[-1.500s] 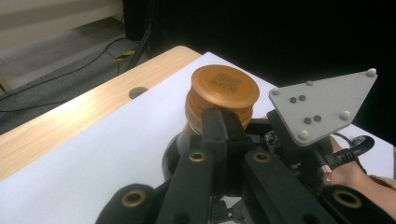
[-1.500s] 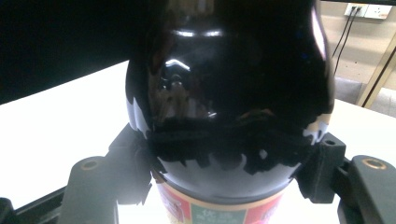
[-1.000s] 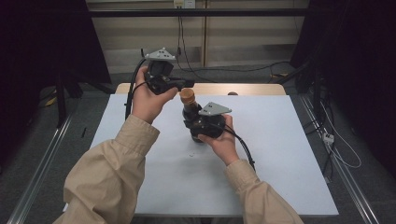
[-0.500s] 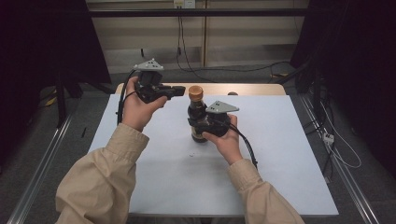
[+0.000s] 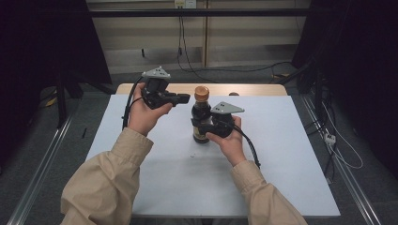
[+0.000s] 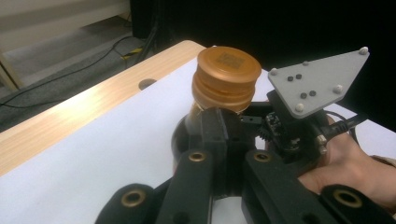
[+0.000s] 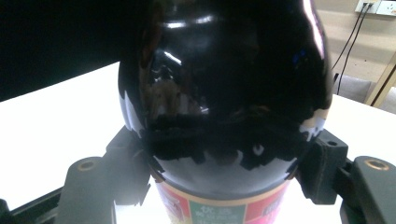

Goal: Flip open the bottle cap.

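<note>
A dark bottle (image 5: pixel 201 123) with a copper-coloured cap (image 5: pixel 202 93) is standing upright on the white tabletop (image 5: pixel 281 154), a little behind its middle. The right hand-held gripper (image 5: pixel 205 125) is pinching the bottle around its body: in the right gripper view the two black jaws are pressing on either side of the glossy dark glass (image 7: pixel 224 93), just above a coloured label (image 7: pixel 219 210). The person's right hand (image 5: pixel 227 140) is gripping that tool from the near side, with the grey three-cornered plate (image 5: pixel 227 108) sitting on top and a cable (image 5: pixel 248 147) trailing back toward the sleeve.

The left hand-held gripper (image 5: pixel 184 98) is hanging in the air to the left of the cap, pointing toward it with a small gap between. Its jaws are pressed together with nothing between them; in the left gripper view they are meeting just below the cap (image 6: pixel 228 77), in front of the bottle's neck. The left hand (image 5: pixel 144 115) is holding it well above the tabletop. A strip of bare wood (image 5: pixel 141 88) is showing along the far edge.
</note>
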